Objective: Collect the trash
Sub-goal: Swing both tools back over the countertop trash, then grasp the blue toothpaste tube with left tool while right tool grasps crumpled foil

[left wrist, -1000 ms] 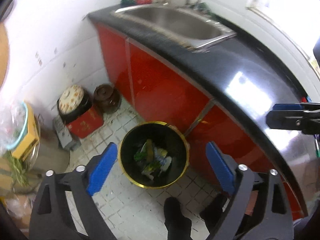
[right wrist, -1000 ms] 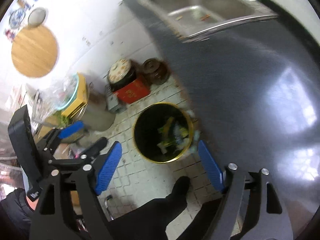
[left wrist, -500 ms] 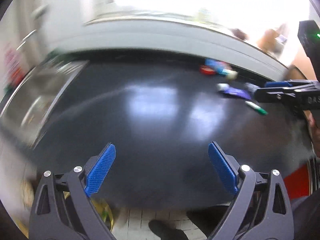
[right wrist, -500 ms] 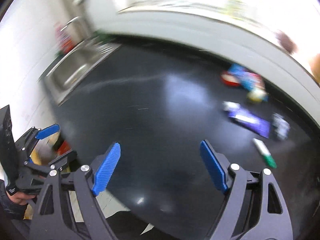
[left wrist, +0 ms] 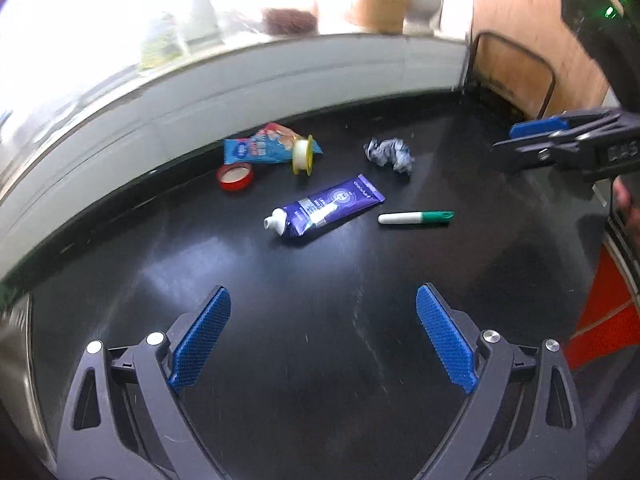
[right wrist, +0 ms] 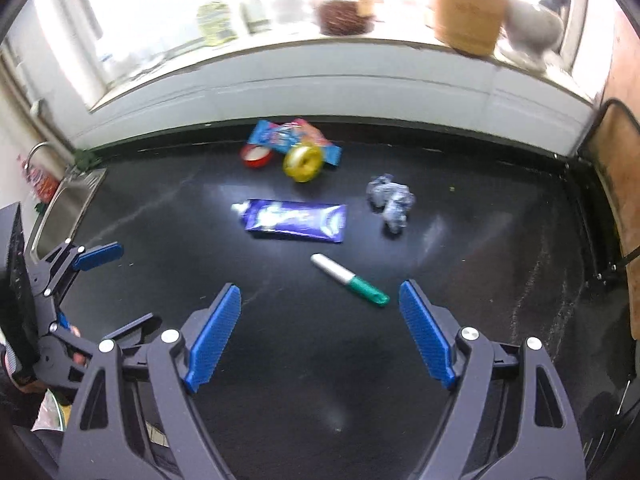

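The trash lies in a loose cluster on the black countertop [right wrist: 320, 360], toward the back wall under the window. Nearest the grippers is a white pen with a green cap [right wrist: 350, 279], alone on the bare surface. Behind it lies a purple tube [right wrist: 296, 220], its white cap to the left, and to its right, apart from it, a crumpled wad of paper [right wrist: 390, 202]. Farther back, close to the wall, a blue snack wrapper [right wrist: 294, 136], a red lid [right wrist: 256, 156] and a yellow tape roll [right wrist: 303, 163] sit bunched together, the roll resting against the wrapper.

The step in hand looks like the approach to a fresh pick: nothing is gripped yet. The next move probably calls for choosing one piece, most likely the pen, and bringing a gripper down so its fingers straddle it across its narrow width.

The right gripper [right wrist: 320, 330] is spread wide and empty above the counter, the pen's green end just ahead between its blue pads. The left gripper [left wrist: 323, 336] is likewise spread wide, holding and touching nothing, well short of the tube.
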Action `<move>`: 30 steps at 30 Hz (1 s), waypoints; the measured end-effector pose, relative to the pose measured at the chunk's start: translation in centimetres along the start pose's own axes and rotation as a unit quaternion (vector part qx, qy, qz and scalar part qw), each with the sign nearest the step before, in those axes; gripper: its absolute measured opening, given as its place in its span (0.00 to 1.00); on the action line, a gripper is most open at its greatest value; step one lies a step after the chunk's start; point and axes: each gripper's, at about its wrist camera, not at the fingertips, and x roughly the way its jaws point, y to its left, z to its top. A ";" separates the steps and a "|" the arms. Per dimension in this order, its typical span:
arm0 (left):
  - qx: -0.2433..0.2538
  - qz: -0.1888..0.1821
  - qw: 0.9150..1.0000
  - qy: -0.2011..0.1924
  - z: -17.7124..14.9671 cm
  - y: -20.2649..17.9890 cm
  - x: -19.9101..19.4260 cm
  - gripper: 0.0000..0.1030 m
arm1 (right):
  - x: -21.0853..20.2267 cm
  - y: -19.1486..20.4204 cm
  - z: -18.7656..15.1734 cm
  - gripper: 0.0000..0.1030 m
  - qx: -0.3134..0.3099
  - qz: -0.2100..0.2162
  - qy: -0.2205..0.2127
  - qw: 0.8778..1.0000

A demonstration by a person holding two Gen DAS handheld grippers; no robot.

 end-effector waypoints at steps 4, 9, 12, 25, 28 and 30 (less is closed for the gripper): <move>0.043 -0.012 0.998 0.032 1.8 0.5 4.5 0.89 | 2.7 -1.8 1.5 0.77 0.002 0.000 0.020 1.000; 0.108 -0.031 0.992 0.057 4.3 1.4 9.9 0.89 | 6.7 -3.9 3.3 0.77 -0.004 0.001 0.048 0.999; 0.133 -0.047 0.987 0.072 5.7 1.7 13.0 0.89 | 9.5 -4.9 4.3 0.77 -0.010 0.000 0.068 0.998; 0.218 -0.102 0.968 0.072 7.3 2.0 18.6 0.89 | 18.7 -6.8 7.2 0.67 -0.055 -0.022 0.117 0.991; 0.203 -0.116 0.970 0.071 7.3 1.6 18.3 0.68 | 18.6 -6.4 7.6 0.36 -0.063 -0.030 0.106 0.992; 0.190 -0.114 0.972 0.074 7.2 1.4 18.0 0.57 | 18.5 -6.3 7.7 0.32 -0.054 -0.024 0.103 0.993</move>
